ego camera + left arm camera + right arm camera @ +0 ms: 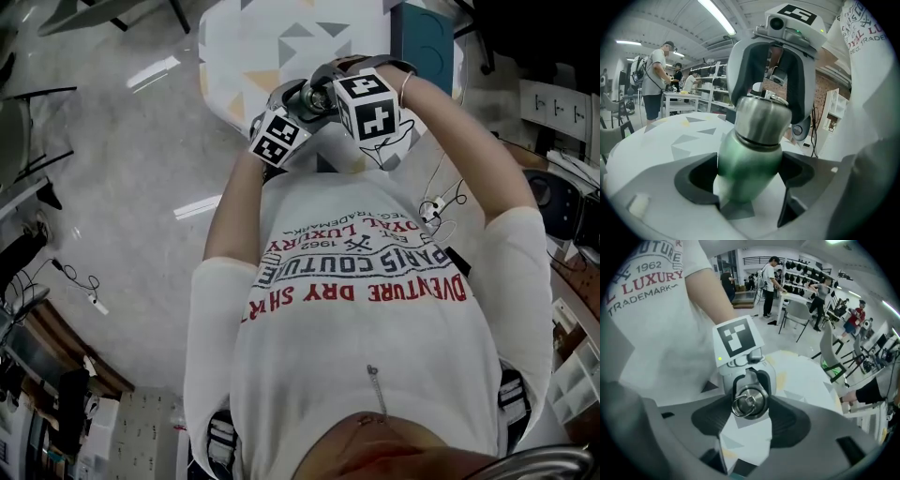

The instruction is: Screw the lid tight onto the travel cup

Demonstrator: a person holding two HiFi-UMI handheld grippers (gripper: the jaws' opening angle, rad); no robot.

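Note:
The travel cup (pixel 745 161) has a green body and a steel lid (pixel 761 117). My left gripper (pixel 750 183) is shut on the green body and holds the cup tilted over the table. In the right gripper view I look straight down on the lid (pixel 750 401) with its wire ring. My right gripper (pixel 751 405) straddles the lid, and its pads (pixel 785 416) lie against the lid's sides. In the head view both grippers meet at the table's near edge. The marker cubes hide most of the cup (pixel 307 97).
The white table (pixel 253 37) carries grey and yellow triangle patterns. A teal box (pixel 427 37) stands at its right. Cables (pixel 441 202) hang by my right arm. Shelves, chairs (pixel 797 317) and several people (pixel 656 79) fill the room behind.

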